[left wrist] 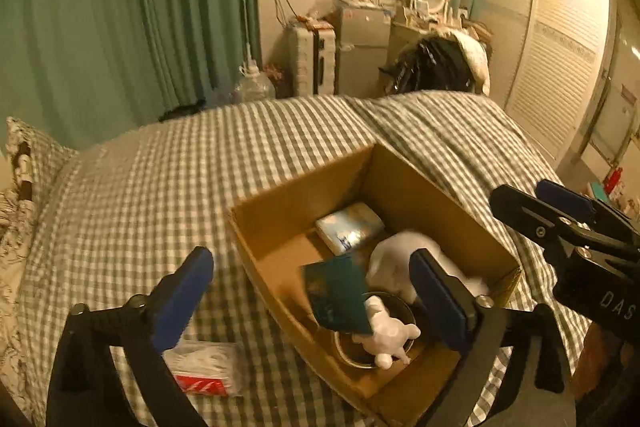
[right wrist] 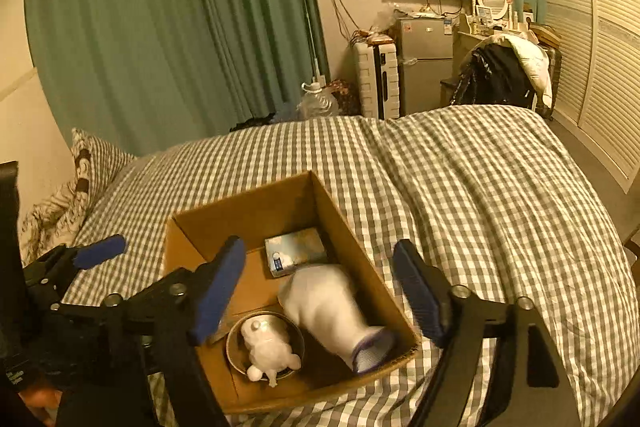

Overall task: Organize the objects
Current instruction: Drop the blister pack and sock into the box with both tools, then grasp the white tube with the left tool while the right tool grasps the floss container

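An open cardboard box [left wrist: 304, 179] [right wrist: 240, 203] sits on the checked bed cover. In it lie a pale tissue pack [left wrist: 350, 229] [right wrist: 294, 251] and a round bowl [right wrist: 236, 351] that holds a white bear figurine [left wrist: 384, 331] [right wrist: 268, 347]. A blurred teal card [left wrist: 338, 293] hangs loose over the box between the wide-open fingers of my left gripper [left wrist: 312, 301], touching neither pad. A blurred white vase [right wrist: 328, 307] [left wrist: 400, 259] lies on its side in the box beneath my right gripper [right wrist: 320, 291], which is open and clear of it.
A wrapped tissue pack with a red label [left wrist: 208, 367] lies on the bed left of the box. Pillows [right wrist: 60, 203] are at the bed's left end. Behind the bed stand green curtains, a water jug, a suitcase, a small fridge and a chair with clothes.
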A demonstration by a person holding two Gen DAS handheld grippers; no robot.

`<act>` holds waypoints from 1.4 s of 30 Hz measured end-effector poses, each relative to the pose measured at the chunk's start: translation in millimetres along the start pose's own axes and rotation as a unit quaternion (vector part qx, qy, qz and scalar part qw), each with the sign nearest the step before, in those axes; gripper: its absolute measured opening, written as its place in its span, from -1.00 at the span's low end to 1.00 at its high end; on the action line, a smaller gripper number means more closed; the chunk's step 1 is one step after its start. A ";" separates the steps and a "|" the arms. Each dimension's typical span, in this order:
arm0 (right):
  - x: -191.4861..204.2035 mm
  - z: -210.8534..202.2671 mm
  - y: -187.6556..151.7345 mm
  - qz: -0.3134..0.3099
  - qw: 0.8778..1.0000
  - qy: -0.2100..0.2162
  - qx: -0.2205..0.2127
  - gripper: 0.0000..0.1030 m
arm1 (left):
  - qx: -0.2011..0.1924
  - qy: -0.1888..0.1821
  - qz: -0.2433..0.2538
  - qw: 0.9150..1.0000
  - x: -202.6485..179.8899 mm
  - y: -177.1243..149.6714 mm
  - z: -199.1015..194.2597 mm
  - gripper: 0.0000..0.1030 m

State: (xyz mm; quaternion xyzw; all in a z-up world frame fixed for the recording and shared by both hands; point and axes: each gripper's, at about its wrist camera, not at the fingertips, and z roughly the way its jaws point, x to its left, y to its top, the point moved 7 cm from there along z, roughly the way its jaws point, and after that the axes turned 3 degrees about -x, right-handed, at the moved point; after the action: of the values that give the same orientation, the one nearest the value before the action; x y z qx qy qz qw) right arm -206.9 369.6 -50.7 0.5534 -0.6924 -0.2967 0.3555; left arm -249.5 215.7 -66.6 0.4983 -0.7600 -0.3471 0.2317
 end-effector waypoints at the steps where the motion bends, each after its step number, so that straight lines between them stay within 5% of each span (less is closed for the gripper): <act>1: 0.8 -6.0 2.7 0.003 1.000 -0.002 -0.005 0.54 | -0.005 0.003 0.001 1.000 1.1 2.7 -7.3 0.97; 13: 65.4 -105.6 32.3 -0.025 0.997 0.029 -0.064 0.78 | -0.088 0.060 -0.029 0.994 69.4 18.9 -148.8 1.00; 22: 139.4 -145.6 13.7 -0.090 0.991 0.066 -0.077 0.99 | -0.108 0.124 -0.093 0.982 152.3 -23.8 -212.0 1.00; 33: 203.7 -74.2 -59.5 -0.142 0.985 0.099 -0.002 0.99 | -0.049 0.180 -0.160 0.969 218.3 -114.8 -162.7 1.00; 42: 212.1 18.7 -119.9 -0.193 0.977 0.070 0.064 0.99 | 0.030 0.170 -0.151 0.973 213.7 -163.0 -76.0 1.00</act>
State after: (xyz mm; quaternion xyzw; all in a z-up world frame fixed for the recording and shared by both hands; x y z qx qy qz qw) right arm -184.3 137.2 -123.1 0.7177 -0.5633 -0.2754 0.3030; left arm -183.8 -45.9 -139.3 0.6657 -0.6358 -0.2649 0.2872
